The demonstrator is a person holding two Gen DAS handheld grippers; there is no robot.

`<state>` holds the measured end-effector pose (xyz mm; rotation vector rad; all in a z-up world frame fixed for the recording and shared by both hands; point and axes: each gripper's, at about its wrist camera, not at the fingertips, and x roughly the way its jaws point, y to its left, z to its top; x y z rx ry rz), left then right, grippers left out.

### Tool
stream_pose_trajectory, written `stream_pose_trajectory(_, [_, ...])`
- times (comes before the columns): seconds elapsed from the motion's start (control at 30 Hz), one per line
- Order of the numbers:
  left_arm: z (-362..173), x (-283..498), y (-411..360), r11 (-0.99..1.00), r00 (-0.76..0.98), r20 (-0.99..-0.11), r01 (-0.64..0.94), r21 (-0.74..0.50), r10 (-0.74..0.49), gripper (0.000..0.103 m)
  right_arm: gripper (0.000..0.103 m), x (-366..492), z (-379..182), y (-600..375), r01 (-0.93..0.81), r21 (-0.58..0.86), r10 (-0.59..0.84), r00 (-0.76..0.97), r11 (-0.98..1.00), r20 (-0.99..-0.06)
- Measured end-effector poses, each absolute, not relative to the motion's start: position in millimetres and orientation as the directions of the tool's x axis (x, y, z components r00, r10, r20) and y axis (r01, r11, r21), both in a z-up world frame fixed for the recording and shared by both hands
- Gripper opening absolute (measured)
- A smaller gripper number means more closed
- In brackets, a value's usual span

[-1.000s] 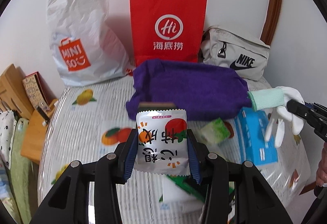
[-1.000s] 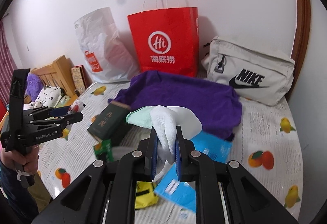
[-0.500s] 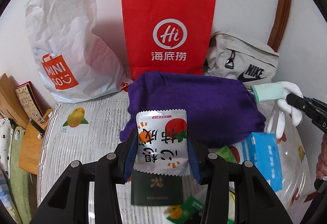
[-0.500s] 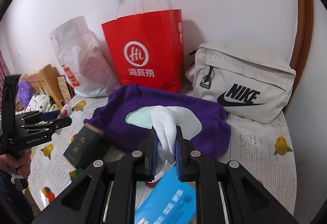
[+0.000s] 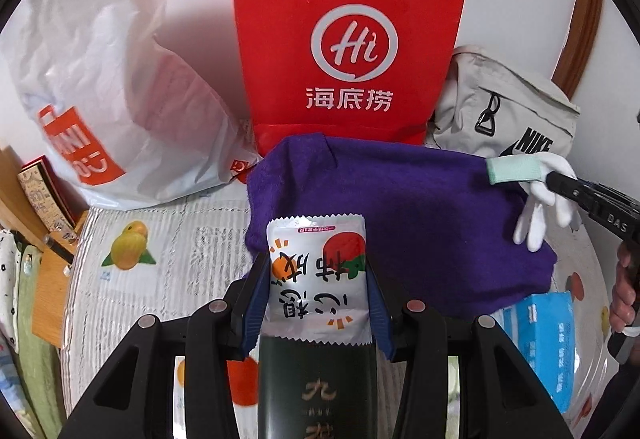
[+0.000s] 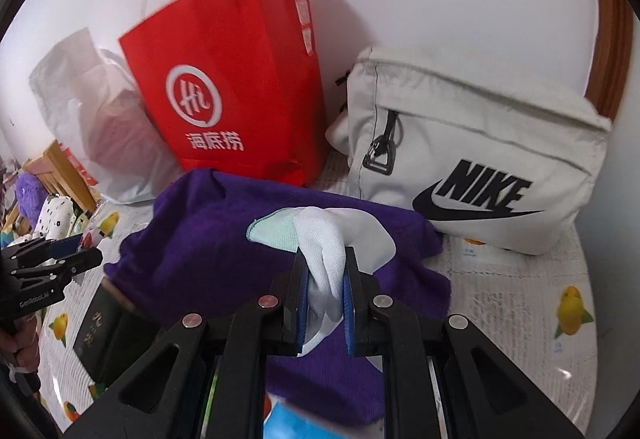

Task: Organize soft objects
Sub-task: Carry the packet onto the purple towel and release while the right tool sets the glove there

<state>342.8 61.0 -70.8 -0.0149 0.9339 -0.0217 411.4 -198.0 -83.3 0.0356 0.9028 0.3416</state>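
My left gripper (image 5: pixel 316 279) is shut on a white snack packet (image 5: pixel 318 279) with orange and red print, held above the table in front of the purple towel (image 5: pixel 400 207). My right gripper (image 6: pixel 326 271) is shut on a white glove (image 6: pixel 332 239) with a mint-green cuff, held over the purple towel (image 6: pixel 240 239). The glove also shows in the left wrist view (image 5: pixel 532 195), at the right. The left gripper shows in the right wrist view (image 6: pixel 56 263), at the far left.
A red paper bag (image 5: pixel 348 47), a white plastic bag (image 5: pixel 100 87) and a grey Nike bag (image 6: pixel 480 159) stand against the wall behind the towel. A dark green box (image 5: pixel 316 391) and a blue tissue pack (image 5: pixel 540 339) lie on the fruit-print tablecloth (image 5: pixel 160 259).
Both grippers have moved forward toward the bags at the wall, each still holding its item. The red bag and towel loom larger in both views.
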Motion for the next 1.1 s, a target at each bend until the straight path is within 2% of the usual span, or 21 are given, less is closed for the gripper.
stream_pose_trajectory(0.2, [-86,366,59,1.000,0.568,-0.822,0.014,-0.023,-0.027,0.043,0.016,440,-118,-196,-0.237,0.195,0.292,0.502,0.952,-0.814])
stream_pose_trajectory(0.33, [-96,382,57,0.999,0.549,-0.835,0.020,-0.033,-0.038,0.043,0.023,445,-129,-199,-0.220,0.182,0.269,0.479,0.958,-0.836])
stream_pose_trajectory(0.4, [-99,390,55,0.999,0.540,-0.840,0.025,-0.044,-0.050,0.043,0.037,444,-129,-202,-0.220,0.184,0.270,0.474,0.958,-0.838])
stream_pose_trajectory(0.43, [-101,394,55,0.998,0.537,-0.841,0.029,-0.051,-0.058,0.043,0.051,441,-128,-203,-0.223,0.179,0.268,0.477,0.958,-0.837])
stream_pose_trajectory(0.47, [-102,398,54,0.998,0.534,-0.843,0.032,-0.055,-0.064,0.043,0.059,439,-127,-205,-0.225,0.175,0.266,0.482,0.958,-0.835])
stream_pose_trajectory(0.8, [-123,446,49,0.997,0.487,-0.871,0.010,-0.073,-0.068,0.043,0.060,403,-105,-218,-0.248,0.149,0.263,0.527,0.957,-0.808])
stream_pose_trajectory(1.1, [-135,475,44,1.000,0.483,-0.875,0.000,-0.017,-0.015,0.045,0.060,382,-102,-232,-0.211,0.169,0.259,0.535,0.963,-0.804])
